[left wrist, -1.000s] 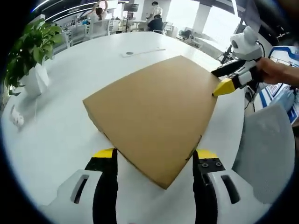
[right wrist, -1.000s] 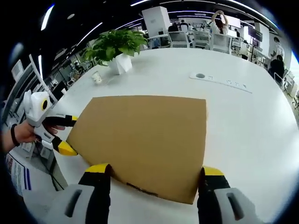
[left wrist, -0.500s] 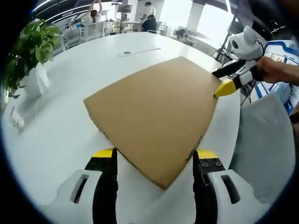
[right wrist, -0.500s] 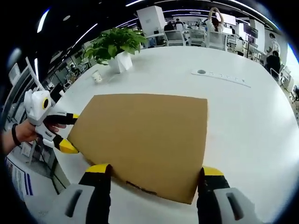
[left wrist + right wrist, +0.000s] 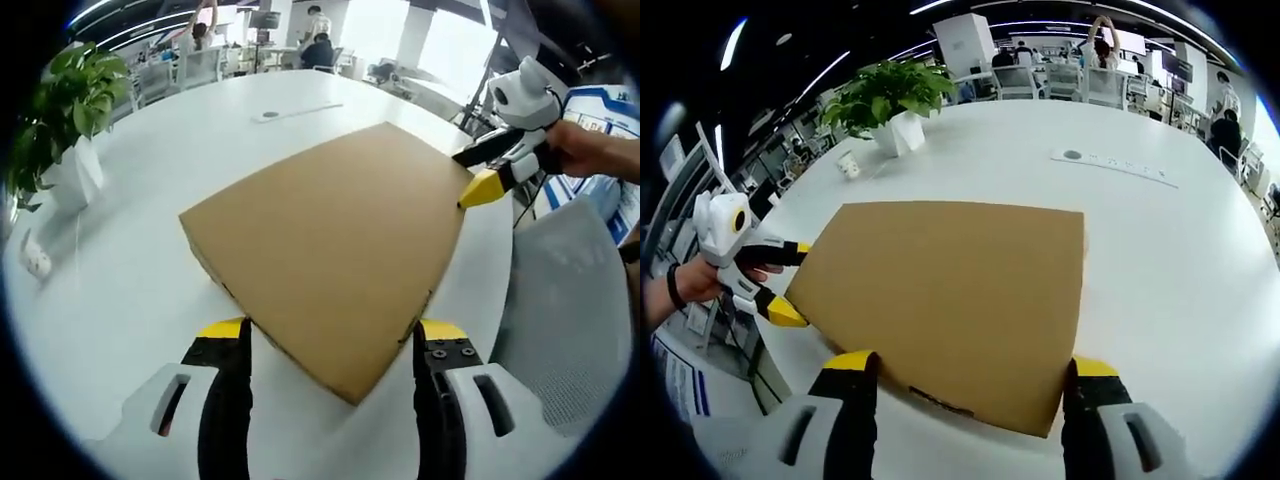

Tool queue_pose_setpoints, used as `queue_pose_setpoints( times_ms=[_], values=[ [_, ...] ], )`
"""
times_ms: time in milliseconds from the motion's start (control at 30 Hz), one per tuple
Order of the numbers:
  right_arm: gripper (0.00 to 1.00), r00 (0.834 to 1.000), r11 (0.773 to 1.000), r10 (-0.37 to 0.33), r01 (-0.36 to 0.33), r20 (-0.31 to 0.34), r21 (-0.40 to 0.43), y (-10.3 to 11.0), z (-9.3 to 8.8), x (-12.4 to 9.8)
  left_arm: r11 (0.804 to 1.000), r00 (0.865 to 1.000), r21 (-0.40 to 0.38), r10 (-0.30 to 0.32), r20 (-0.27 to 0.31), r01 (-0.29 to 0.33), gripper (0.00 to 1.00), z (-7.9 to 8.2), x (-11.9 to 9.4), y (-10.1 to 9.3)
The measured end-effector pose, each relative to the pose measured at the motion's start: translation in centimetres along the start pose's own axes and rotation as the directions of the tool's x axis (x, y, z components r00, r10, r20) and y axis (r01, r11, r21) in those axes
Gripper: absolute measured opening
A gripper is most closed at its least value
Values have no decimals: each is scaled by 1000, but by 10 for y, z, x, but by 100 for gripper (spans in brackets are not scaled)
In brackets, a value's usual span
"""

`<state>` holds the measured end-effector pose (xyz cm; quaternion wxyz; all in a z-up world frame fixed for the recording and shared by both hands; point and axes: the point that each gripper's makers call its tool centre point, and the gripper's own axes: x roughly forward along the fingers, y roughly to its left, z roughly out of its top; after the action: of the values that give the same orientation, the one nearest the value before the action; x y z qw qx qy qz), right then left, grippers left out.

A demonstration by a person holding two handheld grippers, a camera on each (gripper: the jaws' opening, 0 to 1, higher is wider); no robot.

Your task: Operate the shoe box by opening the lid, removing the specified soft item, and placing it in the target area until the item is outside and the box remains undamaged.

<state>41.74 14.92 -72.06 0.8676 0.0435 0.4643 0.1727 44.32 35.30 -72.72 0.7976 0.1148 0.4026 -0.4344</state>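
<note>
On the white table [image 5: 130, 290] a brown shoe box [image 5: 330, 250] is seen lying flat with its lid shut, and every other thing is placed here by reference to it. At one corner of the box the left claw [image 5: 333, 345] is set, its two yellow-tipped jaws spread wide to either side of that corner; nothing is gripped between them. At another corner the right claw [image 5: 970, 378] is held likewise, jaws wide apart and straddling the near edge, with nothing clamped. In the left gripper view the right claw is also seen at the box's far right corner, carried by a hand [image 5: 585, 150]. In the right gripper view the left claw [image 5: 780, 285] is seen at the box's left corner, its jaws parted about that corner. Beyond the box, well apart from it, a potted plant [image 5: 890, 100] is stood on the table, and a small white cup [image 5: 848, 165] is set near the plant. A flush cable panel [image 5: 1110, 165] is let into the table farther off.
</note>
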Motion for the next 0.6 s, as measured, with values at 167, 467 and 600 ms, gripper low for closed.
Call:
queue_pose_setpoints(
  times_ms=[167, 467, 600],
  values=[
    [70, 999, 999, 42, -42, 0, -18, -6, -1, -5, 1000, 1000, -7, 7, 18, -7, 65, 0, -2, 1],
    [70, 991, 989, 126, -123, 38, -76, -2, -14, -10, 996, 994, -78, 39, 104, -31, 66, 4, -13, -3],
    [72, 989, 987, 140, -136, 52, -83, -1, -19, -11, 996, 993, -79, 46, 112, -37, 68, 4, -16, -9]
  ],
)
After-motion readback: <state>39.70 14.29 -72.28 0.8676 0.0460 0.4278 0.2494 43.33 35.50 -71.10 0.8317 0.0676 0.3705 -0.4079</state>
